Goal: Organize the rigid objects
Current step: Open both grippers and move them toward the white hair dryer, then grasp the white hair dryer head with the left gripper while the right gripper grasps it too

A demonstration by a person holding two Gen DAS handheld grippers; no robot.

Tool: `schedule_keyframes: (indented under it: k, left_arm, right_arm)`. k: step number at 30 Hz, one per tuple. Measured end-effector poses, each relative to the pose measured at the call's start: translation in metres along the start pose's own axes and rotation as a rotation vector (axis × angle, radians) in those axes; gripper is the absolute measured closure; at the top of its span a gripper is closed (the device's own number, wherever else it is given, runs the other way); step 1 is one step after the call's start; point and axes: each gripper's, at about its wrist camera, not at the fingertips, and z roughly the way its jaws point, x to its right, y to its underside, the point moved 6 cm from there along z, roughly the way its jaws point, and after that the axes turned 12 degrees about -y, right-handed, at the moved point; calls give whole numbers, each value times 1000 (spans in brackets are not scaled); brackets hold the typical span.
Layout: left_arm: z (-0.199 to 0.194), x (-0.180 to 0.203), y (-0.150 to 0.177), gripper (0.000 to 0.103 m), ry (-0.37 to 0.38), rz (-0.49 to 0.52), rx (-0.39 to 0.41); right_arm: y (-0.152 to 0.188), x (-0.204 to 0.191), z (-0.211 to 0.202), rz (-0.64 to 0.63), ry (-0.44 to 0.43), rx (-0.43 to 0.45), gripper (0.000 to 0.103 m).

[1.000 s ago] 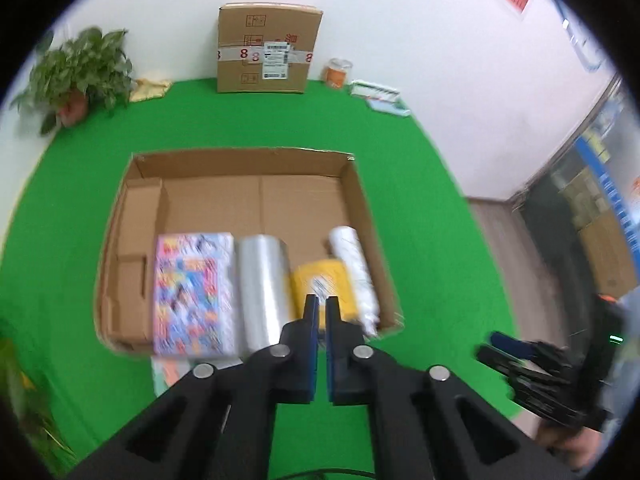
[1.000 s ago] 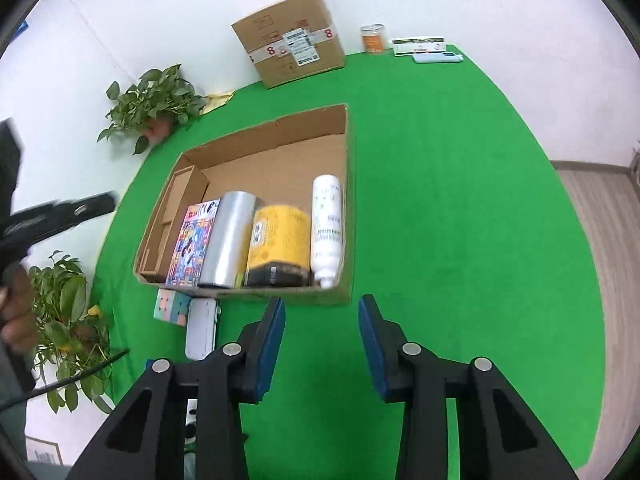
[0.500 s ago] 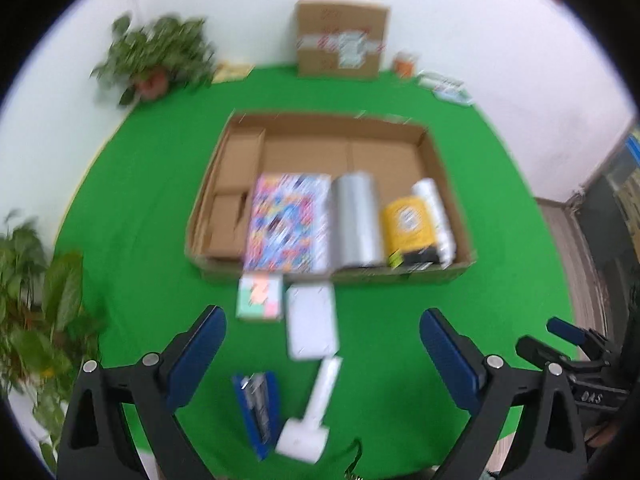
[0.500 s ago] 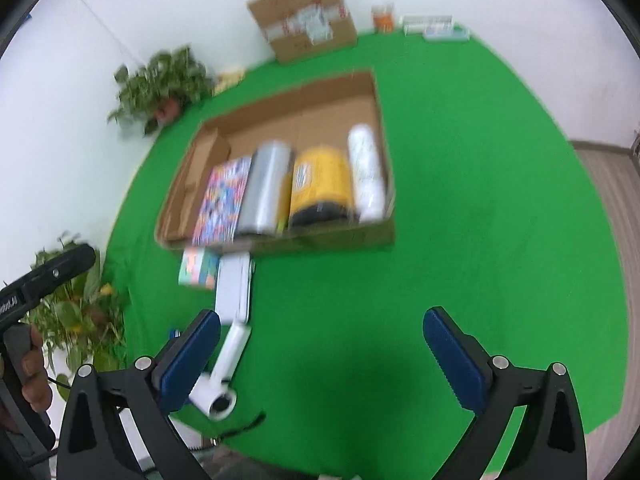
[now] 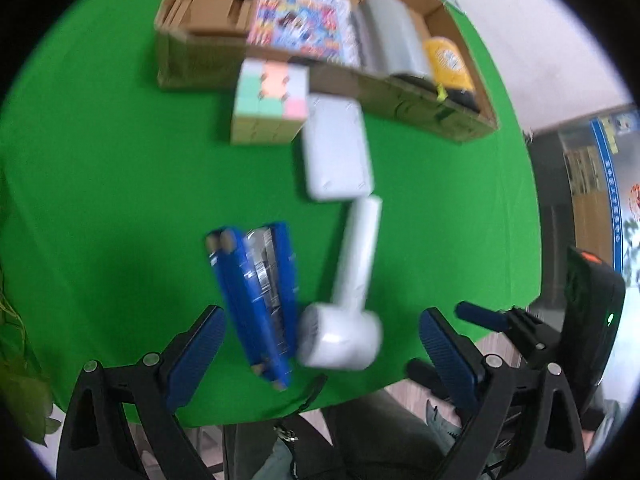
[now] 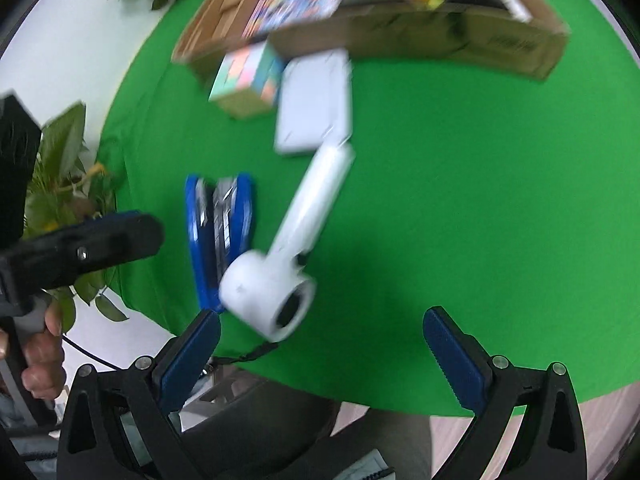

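both claws empty, jaws wide apart: left claw (image 5: 316,344), right claw (image 6: 320,340), hovering over the near edge of the desk (image 5: 460,220). i judge this is the reach step for the next loose item. nearest are the white handheld device (image 5: 352,292), head toward me and handle pointing away, and the blue stapler (image 5: 256,300) just beside it on its left, looks like touching at the near end. past the handle tip, white flat case (image 5: 338,152), then the pastel cube (image 5: 272,100) right against the front wall of the cardboard box (image 5: 200,64). box already holds a colourful book (image 5: 300,20), a silver roll (image 5: 388,36), a yellow bottle (image 5: 448,60); its back half looks free. next move: lower one claw over the device handle, fingers either side. lots of open green to the right, tight on the stapler side. near desk edge is close, don't drag things toward me. frames blurry.
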Motion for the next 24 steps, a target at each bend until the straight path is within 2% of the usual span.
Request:
schedule_keyframes:
  k: [4,7,9,12,14,18,22,24]
  left_arm:
    - [-5,-31,10,8,-30,23,6]
    - [-9,-57,15,8,-43,-15,3]
    - [-7,-68,17,8,-42,-36,-2]
    - [-7,-73,18,8,-30,-40,3]
    - [-6,-69,18,8,-13,-31,-2]
    - [-3,-54,18,8,33,7,-3]
    - [1,-29,11,8,94,45,-16]
    - [2,-15,5,8,125,67,-24]
  right_arm:
    - [5,-22,31,57,5,36,3]
    - [1,-30,47,61,72,53,6]
    - [-2,-29,57,80,109,39,25]
    - [-2,-32,68,92,76,21,38]
    - [1,-31,70,90,74,12,41]
    - [13,-12,58,85,192,-3,47]
    - [25,16,27,141,248,36,44]
    - [27,20,18,152,221,63,39]
